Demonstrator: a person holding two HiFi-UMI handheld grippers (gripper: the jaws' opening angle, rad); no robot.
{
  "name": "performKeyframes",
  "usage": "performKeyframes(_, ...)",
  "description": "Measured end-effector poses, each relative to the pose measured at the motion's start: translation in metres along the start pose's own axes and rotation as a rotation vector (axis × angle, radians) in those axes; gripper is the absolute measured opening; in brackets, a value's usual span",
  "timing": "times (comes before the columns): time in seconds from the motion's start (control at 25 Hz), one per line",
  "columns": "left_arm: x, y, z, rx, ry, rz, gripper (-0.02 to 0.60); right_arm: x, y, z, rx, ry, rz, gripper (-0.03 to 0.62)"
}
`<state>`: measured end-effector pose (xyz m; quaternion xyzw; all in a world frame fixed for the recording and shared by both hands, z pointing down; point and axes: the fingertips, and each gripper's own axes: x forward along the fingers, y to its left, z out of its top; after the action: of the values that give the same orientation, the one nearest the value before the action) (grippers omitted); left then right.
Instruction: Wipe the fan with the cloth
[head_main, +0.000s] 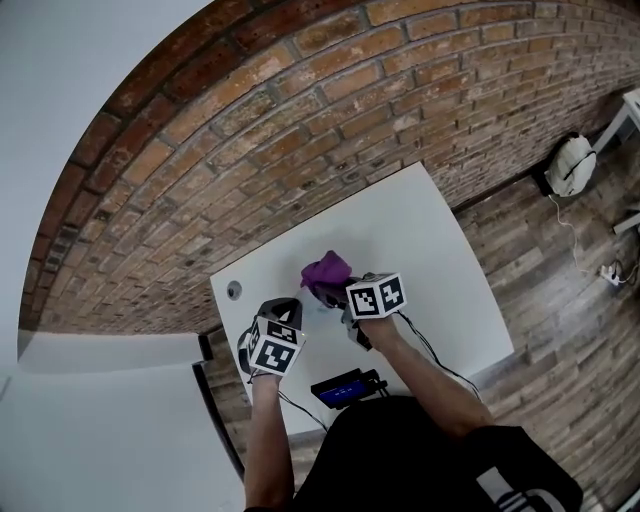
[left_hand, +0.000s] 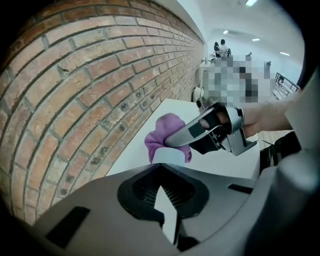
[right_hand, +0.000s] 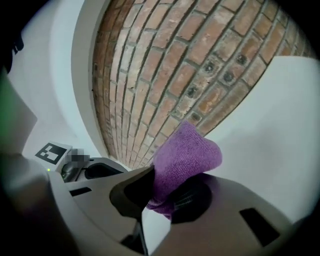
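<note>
Facing rough red brick wall (head_main: 250, 130), deep mortar joints, running along table's far edge. Working over white table (head_main: 440, 290): smooth, matte, rect., small round hole near left corner.

Holding rt gripper (right_hand: 162, 200) above table's middle, near wall, jaws pinching cloth (right_hand: 187, 155) at one bunched fold, most of it sticking out past tips as a rounded lump. Hovering lft gripper (left_hand: 167, 200) just beside and nearer the body, jaws slightly apart, nothing btwn, only table showing thru the gap.

Judging cloth: purple, fine looped nap, prob. microfibre; v. light, soft, limp, not slippery. Gripping at the gathered fold looking sound; taking more of the bunch probably giving a fuller wiping pad.

Spotting pale rounded thing (left_hand: 170, 156) right under cloth, touching or nearly so. Guessing fan or part of it, but not telling for sure; no blades or grille showing. If fan: prob. light plastic, apt to slide on smooth top, so bracing w/ lft gripper at body or base, not at any thin part, while wiping gently.
</note>
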<state>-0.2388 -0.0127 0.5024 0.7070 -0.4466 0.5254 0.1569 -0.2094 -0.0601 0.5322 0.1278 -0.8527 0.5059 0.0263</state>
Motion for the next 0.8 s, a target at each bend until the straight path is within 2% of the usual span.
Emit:
performKeyframes(0.08,0.0,0.0,0.0,0.015,0.012,0.011,0.003,0.0,-0.013,-0.009,0.036,0.011,-0.013,0.077)
performKeyframes(0.2,0.0,-0.001,-0.001,0.034,0.025,0.017,0.003,-0.004,-0.041,-0.029,0.04,0.114,-0.109,0.077)
performKeyframes(0.24,0.0,-0.002,-0.001,0.032,0.025,0.015,0.003,-0.008,-0.045,-0.029,0.042,0.118,-0.124,0.078)
performKeyframes(0.32,0.0,-0.002,0.0,0.023,0.017,0.01,0.003,-0.015,-0.033,-0.01,0.04,0.05,-0.08,0.078)
performKeyframes(0.4,0.0,-0.001,0.0,0.019,0.012,0.013,0.003,-0.018,-0.002,0.017,0.009,-0.027,0.018,0.077)
performKeyframes(0.52,0.0,-0.001,0.0,0.025,0.016,0.017,0.003,-0.01,0.039,0.033,-0.053,-0.025,0.134,0.078)
performKeyframes(0.6,0.0,-0.001,-0.001,0.029,0.023,0.017,0.003,0.0,0.043,0.024,-0.067,0.017,0.142,0.078)
performKeyframes(0.72,0.0,-0.003,0.0,0.046,0.035,0.016,0.003,0.002,0.023,0.014,0.027,-0.007,0.117,0.078)
performKeyframes(0.8,0.0,-0.003,0.0,0.066,0.048,0.02,0.0,0.002,0.0,0.003,0.074,-0.001,0.07,0.078)
